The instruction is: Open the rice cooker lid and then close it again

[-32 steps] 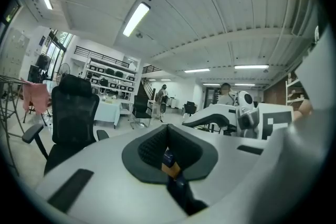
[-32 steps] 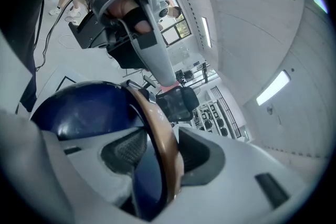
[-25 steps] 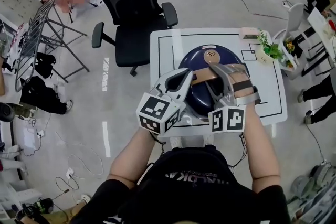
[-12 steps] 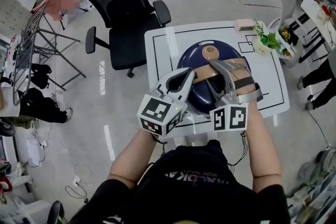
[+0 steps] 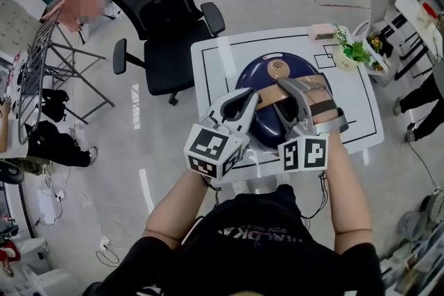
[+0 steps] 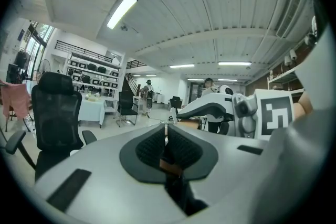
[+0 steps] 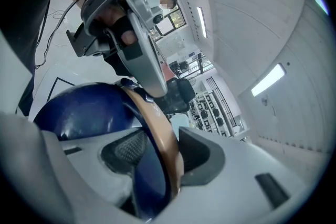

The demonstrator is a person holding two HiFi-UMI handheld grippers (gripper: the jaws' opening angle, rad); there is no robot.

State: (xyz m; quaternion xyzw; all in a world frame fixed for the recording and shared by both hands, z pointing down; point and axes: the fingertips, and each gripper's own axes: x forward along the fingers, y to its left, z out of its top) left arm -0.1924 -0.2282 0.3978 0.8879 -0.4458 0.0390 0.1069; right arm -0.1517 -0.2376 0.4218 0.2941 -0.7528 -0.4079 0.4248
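A dark blue rice cooker [image 5: 277, 73] stands on the white table [image 5: 215, 66] with its lid down. Its tan carrying handle [image 5: 272, 99] arches over the near side of the lid. My right gripper [image 5: 286, 90] is shut on this handle; in the right gripper view the tan band [image 7: 152, 113] runs between its pads [image 7: 197, 152]. My left gripper [image 5: 254, 99] sits at the handle's left end, its jaws shut. In the left gripper view the pads [image 6: 152, 147] meet, with only a thin tan sliver low between them.
A black office chair [image 5: 163, 3] stands behind the table's far left corner. A potted plant [image 5: 350, 55] and a small pink box [image 5: 325, 30] sit at the table's far right. A metal rack [image 5: 41, 59] and a person are at the far left.
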